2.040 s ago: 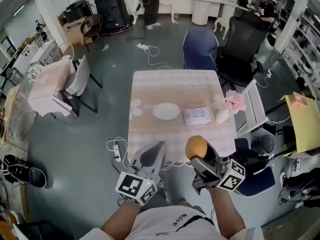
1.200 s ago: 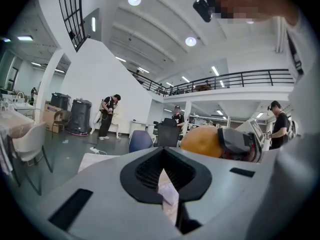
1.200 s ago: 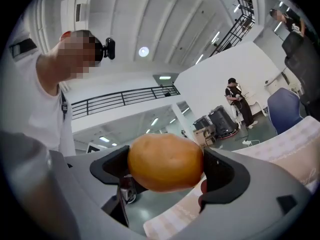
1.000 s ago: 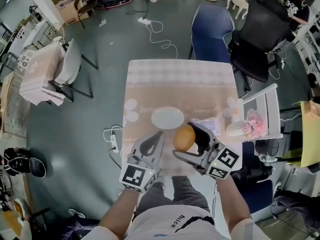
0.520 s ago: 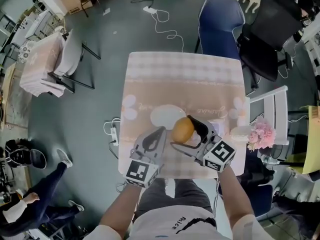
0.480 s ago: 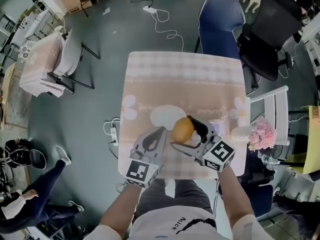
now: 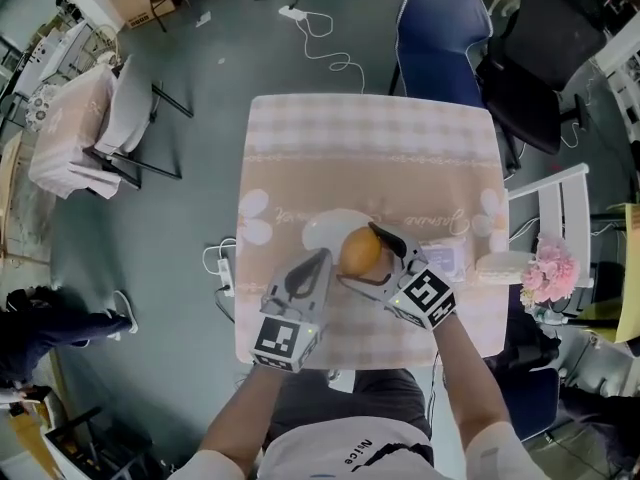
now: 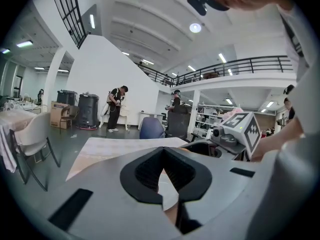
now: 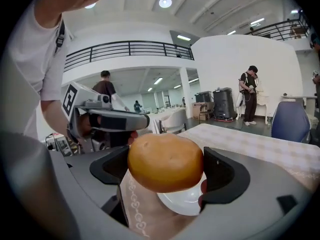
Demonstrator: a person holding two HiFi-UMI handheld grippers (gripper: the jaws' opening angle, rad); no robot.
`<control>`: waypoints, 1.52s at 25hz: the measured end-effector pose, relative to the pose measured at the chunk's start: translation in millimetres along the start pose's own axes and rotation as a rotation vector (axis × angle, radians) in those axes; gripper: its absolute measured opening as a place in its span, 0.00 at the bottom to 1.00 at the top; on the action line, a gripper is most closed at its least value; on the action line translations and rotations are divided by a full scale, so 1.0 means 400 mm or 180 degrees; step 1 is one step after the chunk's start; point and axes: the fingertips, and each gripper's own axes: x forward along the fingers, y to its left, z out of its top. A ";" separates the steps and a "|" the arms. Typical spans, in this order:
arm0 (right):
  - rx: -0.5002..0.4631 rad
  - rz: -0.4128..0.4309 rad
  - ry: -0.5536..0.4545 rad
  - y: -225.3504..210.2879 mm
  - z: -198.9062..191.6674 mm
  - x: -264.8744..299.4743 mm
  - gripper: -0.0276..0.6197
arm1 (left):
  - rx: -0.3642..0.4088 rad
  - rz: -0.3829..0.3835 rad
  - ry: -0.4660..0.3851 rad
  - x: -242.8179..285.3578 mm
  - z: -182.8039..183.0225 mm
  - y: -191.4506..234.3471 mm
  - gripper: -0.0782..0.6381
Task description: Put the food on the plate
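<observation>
The square worktop with a beige checked cloth [image 7: 370, 148] carries a round white plate [image 7: 322, 230] near its middle. The left gripper [image 8: 165, 171] has its fingers closed together, holding nothing. The fingers of the right gripper [image 9: 167, 170] clamp a round golden-brown bun [image 9: 165, 159] over the right part of the plate.

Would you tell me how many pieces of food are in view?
1. The round orange-brown food is clamped in the right gripper, just above the white plate. The grippers could hide more on the table.

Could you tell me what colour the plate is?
The round plate is plain white, clearest in the right gripper view.
</observation>
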 end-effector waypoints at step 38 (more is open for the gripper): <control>-0.0152 -0.0102 0.1229 -0.067 -0.148 0.141 0.70 | -0.0034 0.0090 0.0035 -0.022 -0.006 0.062 0.12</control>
